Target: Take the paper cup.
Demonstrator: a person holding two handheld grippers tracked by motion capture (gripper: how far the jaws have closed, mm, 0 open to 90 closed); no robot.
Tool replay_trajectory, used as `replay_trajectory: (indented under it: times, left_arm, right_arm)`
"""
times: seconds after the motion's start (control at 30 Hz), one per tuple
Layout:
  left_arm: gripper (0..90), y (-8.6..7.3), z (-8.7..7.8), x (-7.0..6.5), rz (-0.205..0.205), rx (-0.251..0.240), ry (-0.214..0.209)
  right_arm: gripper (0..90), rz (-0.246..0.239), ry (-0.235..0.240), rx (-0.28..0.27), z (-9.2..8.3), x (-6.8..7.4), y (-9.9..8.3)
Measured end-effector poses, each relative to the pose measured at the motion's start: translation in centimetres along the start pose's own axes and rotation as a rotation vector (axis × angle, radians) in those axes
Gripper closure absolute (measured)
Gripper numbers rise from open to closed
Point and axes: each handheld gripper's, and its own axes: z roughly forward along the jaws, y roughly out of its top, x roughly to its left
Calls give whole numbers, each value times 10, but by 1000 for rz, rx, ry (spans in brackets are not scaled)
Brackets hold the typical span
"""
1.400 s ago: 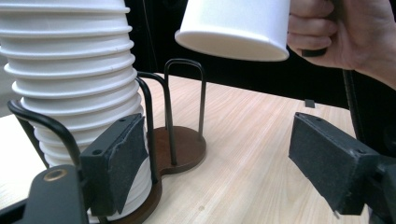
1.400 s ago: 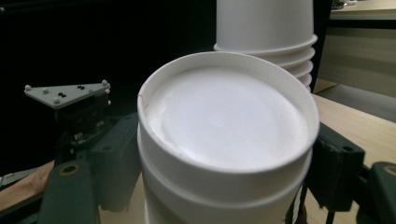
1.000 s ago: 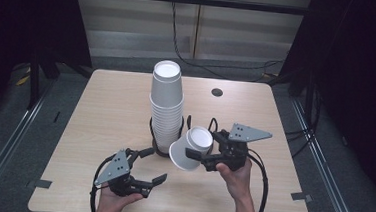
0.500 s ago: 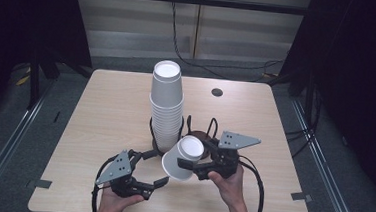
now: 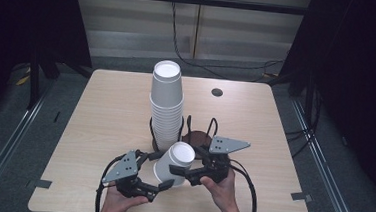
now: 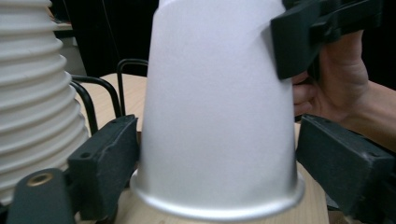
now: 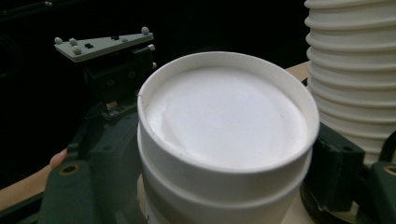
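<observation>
Lowered toward the left tongs (image 5: 155,178) since a second ago, the smooth white paper cup (image 5: 173,163) stays clamped bottom-up in the right tongs (image 5: 190,172); left tongs gape around its rolled rim

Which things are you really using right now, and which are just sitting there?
Being used:
- loose cup, upside down and tilted
- right tool, gripping that cup
- left tool, open around the cup's rim
- cup stack
- wire holder around the stack

Just sitting there:
- dark round spot on the table
- cables behind the table
</observation>
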Motion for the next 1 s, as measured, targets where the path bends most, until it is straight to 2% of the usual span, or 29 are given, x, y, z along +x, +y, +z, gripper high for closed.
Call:
replay_trajectory:
  times: [0.37,0.47,0.67,0.8,1.0]
  left_arm:
    - [101,-4,11,0,-14,32,-22]
    - [106,-5,14,-1,-12,41,-10]
    - [131,-6,14,-1,-21,34,-4]
    - [148,-6,12,-1,-21,54,-16]
    - [159,-6,12,0,-32,51,-28]
  right_arm:
    - [229,3,18,4,7,4,-4]
    - [229,1,20,5,10,5,-5]
    - [225,1,18,5,9,4,-5]
    - [211,-6,15,11,10,5,-6]
    - [200,-7,28,15,10,5,-6]
